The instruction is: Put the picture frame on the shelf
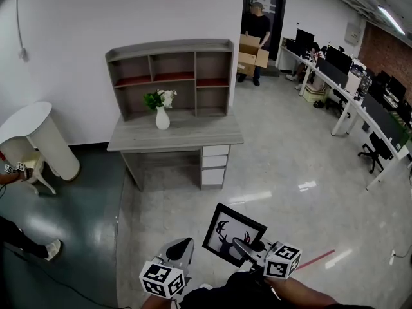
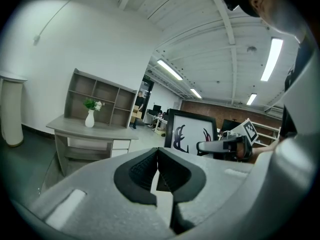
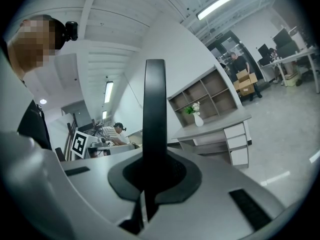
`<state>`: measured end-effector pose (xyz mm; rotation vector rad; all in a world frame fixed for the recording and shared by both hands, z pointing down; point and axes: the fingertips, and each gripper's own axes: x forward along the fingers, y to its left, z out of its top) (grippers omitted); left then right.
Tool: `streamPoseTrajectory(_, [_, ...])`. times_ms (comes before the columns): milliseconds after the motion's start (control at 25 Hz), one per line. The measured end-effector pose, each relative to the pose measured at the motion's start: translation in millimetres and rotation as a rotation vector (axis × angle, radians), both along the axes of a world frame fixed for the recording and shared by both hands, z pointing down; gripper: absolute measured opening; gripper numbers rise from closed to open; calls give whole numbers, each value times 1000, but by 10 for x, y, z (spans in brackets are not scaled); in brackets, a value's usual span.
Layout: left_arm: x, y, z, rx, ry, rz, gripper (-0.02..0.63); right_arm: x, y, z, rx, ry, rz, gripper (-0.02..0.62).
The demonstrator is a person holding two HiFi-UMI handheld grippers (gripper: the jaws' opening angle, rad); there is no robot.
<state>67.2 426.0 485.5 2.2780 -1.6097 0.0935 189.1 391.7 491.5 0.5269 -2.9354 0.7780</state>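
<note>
**Picture frame [image 1: 226,229] held over open floor [image 1: 290,166], well short of the shelf [image 1: 170,76]**

The right gripper [image 1: 247,246] had its jaws clenched on the black picture frame's lower edge, holding it tilted above the glossy floor. The left gripper [image 1: 181,248], just beside it, had its jaws pressed together on nothing. Across the room, the grey shelf stood on a desk surface [image 1: 193,134] with a white vase [image 1: 162,118].
</note>
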Motion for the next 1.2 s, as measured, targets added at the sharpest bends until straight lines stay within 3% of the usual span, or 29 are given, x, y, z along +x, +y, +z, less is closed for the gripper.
streamPoseTrajectory(360, [-66,-128,67,-15,21,-4,9,-95,-146,70,-18,-1,7,22])
streamPoseTrajectory(640, [-275,-405,95,-28,13,-39,9,-344,-592,103,-33,-18,-9,22])
streamPoseTrajectory(1200, [-641,-1891,-136,-8,-16,-77,9,-728,-2119,-52,-22,-43,-42,22])
